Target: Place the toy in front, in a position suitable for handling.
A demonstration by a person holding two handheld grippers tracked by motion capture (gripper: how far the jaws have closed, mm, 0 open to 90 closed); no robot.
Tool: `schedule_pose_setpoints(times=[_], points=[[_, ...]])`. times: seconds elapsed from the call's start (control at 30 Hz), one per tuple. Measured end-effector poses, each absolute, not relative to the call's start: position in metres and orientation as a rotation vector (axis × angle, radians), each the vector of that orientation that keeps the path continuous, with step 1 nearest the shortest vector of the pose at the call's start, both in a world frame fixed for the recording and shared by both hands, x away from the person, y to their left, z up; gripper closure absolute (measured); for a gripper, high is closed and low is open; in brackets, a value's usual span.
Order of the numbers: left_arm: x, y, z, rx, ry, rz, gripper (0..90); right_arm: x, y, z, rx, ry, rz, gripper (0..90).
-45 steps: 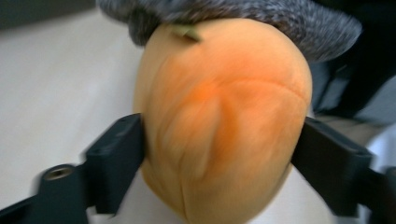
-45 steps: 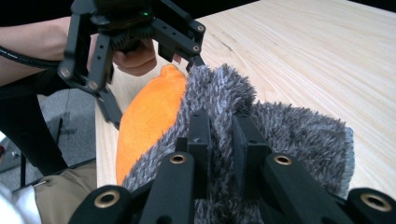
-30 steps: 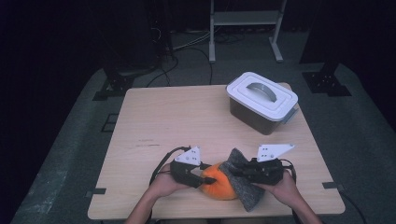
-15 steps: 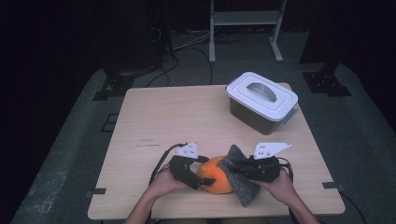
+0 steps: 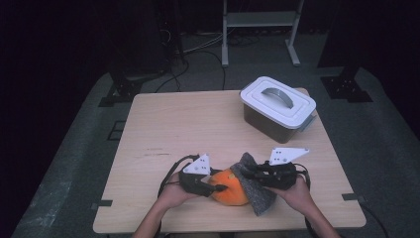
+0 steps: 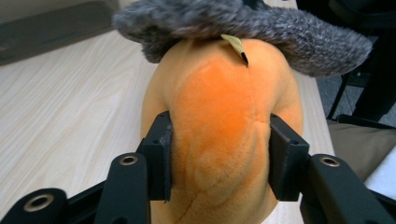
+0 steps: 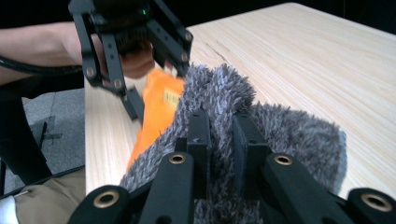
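1. Since the earlier frames, your left gripper [image 5: 214, 187] has opened wide and closed in again on the orange plush [image 5: 229, 187]; the plush itself is lying at much the same spot near the front edge of the table [image 5: 168, 124], and both hands are keeping about to their places.
2. Your left gripper [image 6: 218, 154] is now pinching the plush [image 6: 219, 107]: in the left gripper view, both black pads are pressing into the orange pile, one on each flank, and the fabric is bulging between them.
3. Your right gripper [image 5: 247, 172] is clamping the grey cloth [image 5: 257, 191]: in the right gripper view, the jaws are standing almost together, with a ridge of grey fur [image 7: 219, 93] squeezed up between them.
4. In the high view, the cloth is draping over the right side of the plush and spilling onto the table toward the front edge; in the left gripper view, it [image 6: 243, 28] is lying across the far end of the plush like a cap.
5. A small yellow tag [image 6: 236, 45] is poking out where cloth and plush are meeting.
6. You are holding the two grippers pointed at each other, with the plush between them.
7. A lidded box [image 5: 277, 106] is standing well apart, toward the far right corner of the table.
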State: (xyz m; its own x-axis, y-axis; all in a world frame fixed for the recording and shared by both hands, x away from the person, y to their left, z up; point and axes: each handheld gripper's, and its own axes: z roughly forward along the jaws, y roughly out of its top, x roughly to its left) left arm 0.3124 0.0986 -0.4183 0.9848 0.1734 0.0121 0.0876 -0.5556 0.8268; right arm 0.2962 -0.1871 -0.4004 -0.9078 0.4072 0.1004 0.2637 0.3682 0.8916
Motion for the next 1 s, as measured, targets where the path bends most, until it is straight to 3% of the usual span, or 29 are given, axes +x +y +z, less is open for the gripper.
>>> schedule_pose_setpoints(times=[0.17,0.3,0.43,0.67,0.73,0.87,0.9,1.0], points=[[0.318,0.102,-0.42,2.144,0.257,0.049,37.1,0.297,-0.201,-0.41,0.668,2.508,1.557,77.7],[0.317,0.099,-0.418,2.156,0.271,0.067,32.3,0.295,-0.202,-0.411,0.677,2.509,1.547,77.7],[0.315,0.101,-0.417,2.138,0.267,0.127,49.4,0.294,-0.199,-0.41,0.669,2.512,1.551,77.7],[0.314,0.102,-0.418,2.128,0.225,0.163,54.8,0.296,-0.187,-0.396,0.615,2.505,1.592,77.7],[0.316,0.103,-0.419,2.128,0.271,0.129,49.3,0.297,-0.183,-0.397,0.601,2.509,1.563,77.6],[0.32,0.102,-0.421,2.126,0.368,0.055,22.3,0.301,-0.184,-0.404,0.629,2.512,1.567,77.6],[0.32,0.102,-0.422,2.123,0.36,0.041,21.6,0.301,-0.185,-0.405,0.63,2.51,1.571,77.5],[0.316,0.105,-0.422,2.137,0.299,0.078,41.7,0.3,-0.188,-0.406,0.628,2.512,1.572,77.5]])
